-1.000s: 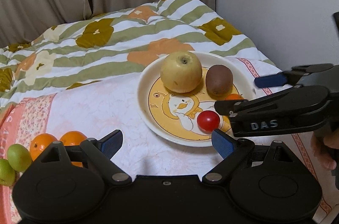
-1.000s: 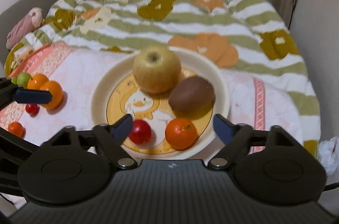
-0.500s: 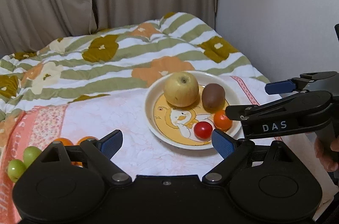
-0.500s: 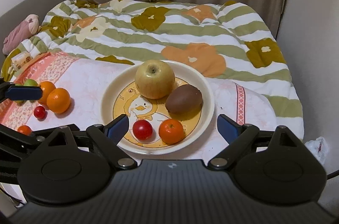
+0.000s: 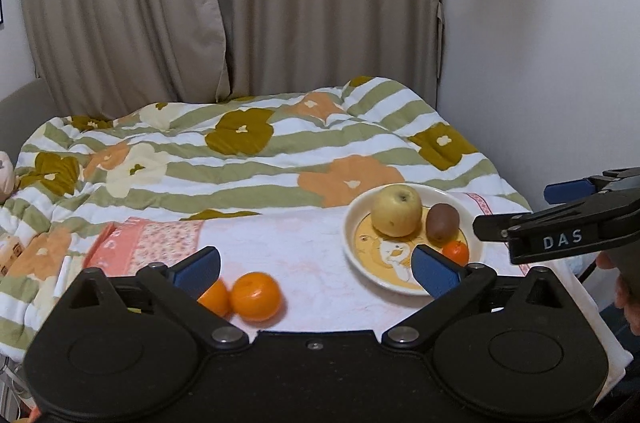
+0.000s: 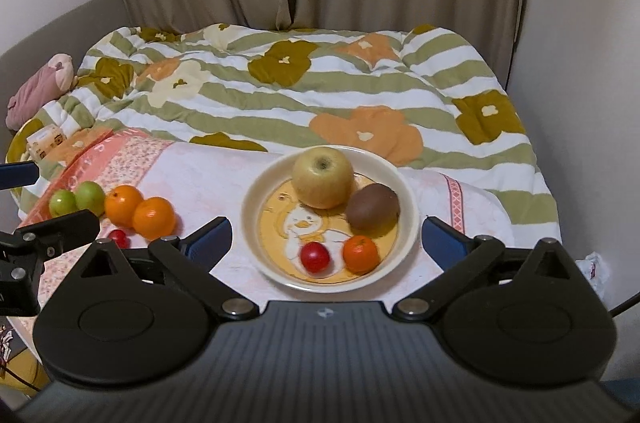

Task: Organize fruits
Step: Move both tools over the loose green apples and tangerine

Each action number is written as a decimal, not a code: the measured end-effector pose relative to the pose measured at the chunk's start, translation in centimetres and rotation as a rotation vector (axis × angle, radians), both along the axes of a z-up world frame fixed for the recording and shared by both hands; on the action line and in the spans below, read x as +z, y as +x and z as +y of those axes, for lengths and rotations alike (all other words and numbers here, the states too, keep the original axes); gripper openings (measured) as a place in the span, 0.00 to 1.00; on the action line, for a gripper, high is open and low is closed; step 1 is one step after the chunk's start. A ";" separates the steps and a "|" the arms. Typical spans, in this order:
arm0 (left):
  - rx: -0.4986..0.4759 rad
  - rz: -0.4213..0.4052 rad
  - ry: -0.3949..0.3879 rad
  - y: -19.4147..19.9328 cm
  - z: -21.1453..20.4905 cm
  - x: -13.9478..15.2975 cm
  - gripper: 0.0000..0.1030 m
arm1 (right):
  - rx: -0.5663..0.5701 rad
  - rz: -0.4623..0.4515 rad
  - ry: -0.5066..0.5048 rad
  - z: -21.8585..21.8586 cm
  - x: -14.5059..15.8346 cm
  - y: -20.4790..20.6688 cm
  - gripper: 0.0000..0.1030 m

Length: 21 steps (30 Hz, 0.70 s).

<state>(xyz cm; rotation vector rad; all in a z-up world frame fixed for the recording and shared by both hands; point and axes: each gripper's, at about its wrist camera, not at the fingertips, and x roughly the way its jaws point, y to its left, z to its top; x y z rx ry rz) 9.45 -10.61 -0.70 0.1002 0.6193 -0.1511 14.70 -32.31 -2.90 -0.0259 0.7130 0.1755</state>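
The left gripper (image 5: 316, 267) was opening, with nothing gripped; two oranges (image 5: 255, 296) lay on the pink cloth (image 5: 304, 255) beyond its left finger (image 5: 196, 269), the nearer one partly hidden behind it. The right gripper (image 6: 326, 237) stood wide and empty above the plate (image 6: 408, 207), which held an apple (image 6: 322, 177), kiwi (image 6: 372, 206), tomato (image 6: 315, 256) and small orange (image 6: 361, 253). Two green fruits (image 6: 76, 199) lay left of the oranges. A second tomato (image 6: 119, 237) was partly hidden by the right gripper's linkage.
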 end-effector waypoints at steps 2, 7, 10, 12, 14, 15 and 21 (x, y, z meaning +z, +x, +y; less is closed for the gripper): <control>0.007 0.000 -0.003 -0.5 1.5 0.2 1.00 | -0.002 -0.008 0.010 1.1 0.5 -0.8 1.00; 0.030 -0.005 0.004 -1.7 5.3 0.5 1.00 | 0.004 -0.006 0.049 4.1 1.4 -2.5 1.00; 0.038 -0.005 0.006 -2.4 7.6 0.6 1.00 | 0.000 -0.005 0.057 6.2 1.5 -3.3 1.00; 0.039 -0.002 0.007 -2.7 9.2 0.5 1.00 | -0.003 -0.001 0.064 7.6 1.4 -3.7 1.00; 0.042 0.000 0.009 -2.7 10.6 0.4 1.00 | -0.008 0.001 0.068 9.1 1.2 -4.1 1.00; 0.043 0.000 0.010 -2.8 11.2 0.3 1.00 | -0.008 0.001 0.068 9.9 1.0 -4.3 1.00; 0.037 0.011 0.032 -2.3 15.1 -1.1 1.00 | -0.010 0.012 0.079 14.3 -0.4 -4.7 1.00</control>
